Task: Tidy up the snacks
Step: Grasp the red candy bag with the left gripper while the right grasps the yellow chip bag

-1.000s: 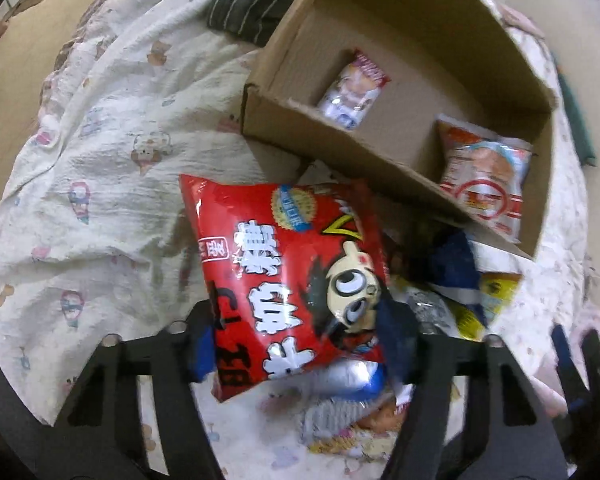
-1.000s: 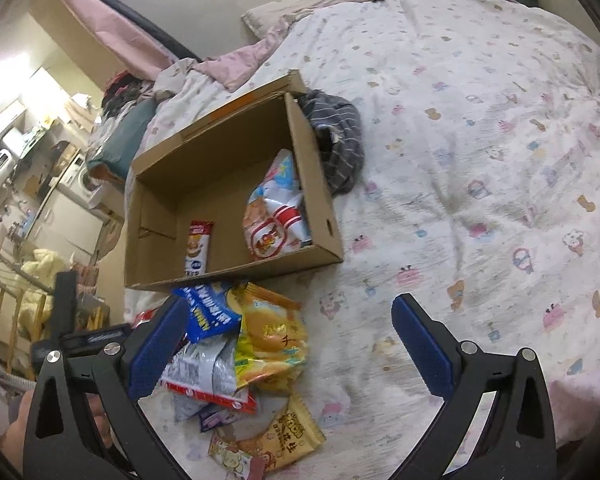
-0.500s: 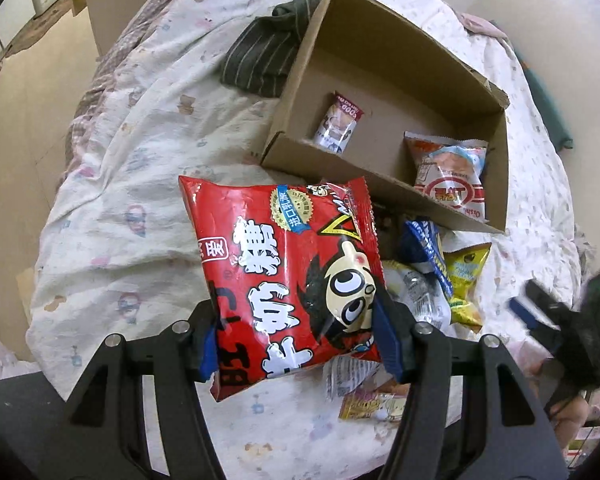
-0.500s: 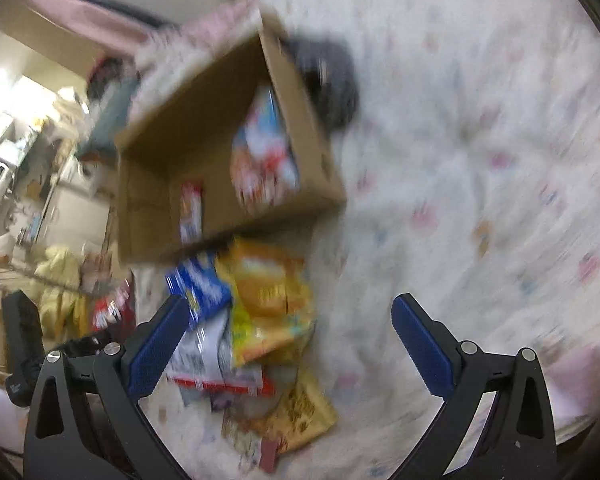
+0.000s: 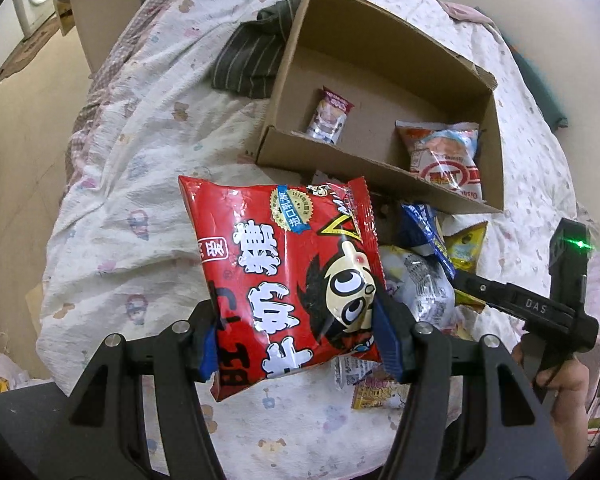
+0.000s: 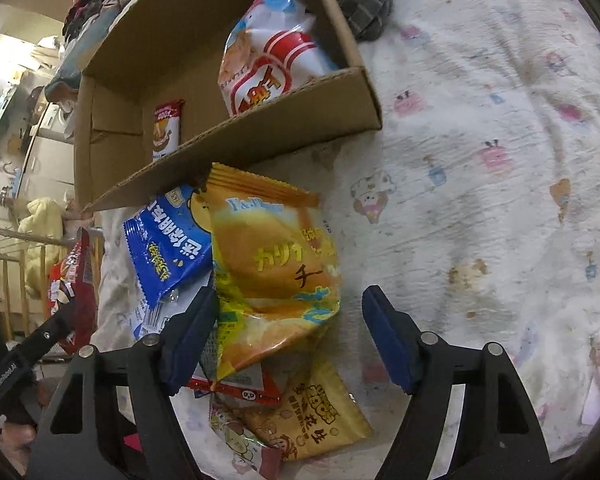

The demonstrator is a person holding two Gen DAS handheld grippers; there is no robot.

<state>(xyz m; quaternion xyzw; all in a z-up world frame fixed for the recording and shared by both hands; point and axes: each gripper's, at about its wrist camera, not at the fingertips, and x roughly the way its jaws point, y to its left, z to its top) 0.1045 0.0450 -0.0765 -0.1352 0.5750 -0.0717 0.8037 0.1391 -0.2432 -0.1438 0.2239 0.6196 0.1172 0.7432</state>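
Observation:
My left gripper (image 5: 300, 332) is shut on a red snack bag (image 5: 288, 272) with a cartoon face and holds it above the bed, short of the cardboard box (image 5: 380, 172). The box (image 6: 240, 132) holds a small white and purple packet (image 5: 330, 116) and an orange and white bag (image 5: 444, 156). My right gripper (image 6: 288, 336) is open, its jaws either side of a yellow snack bag (image 6: 272, 268) in the pile in front of the box. A blue packet (image 6: 168, 244) lies to its left.
A dark striped cloth (image 5: 256, 60) lies beside the box's far corner. More packets (image 6: 300, 420) lie under my right gripper. The bed's patterned sheet (image 6: 500, 160) stretches right. The bed edge and floor (image 5: 24, 120) are at the left.
My left gripper has lifted and pulled back with the red bag. My right gripper has swung down and closer to the pile, now around the yellow bag.

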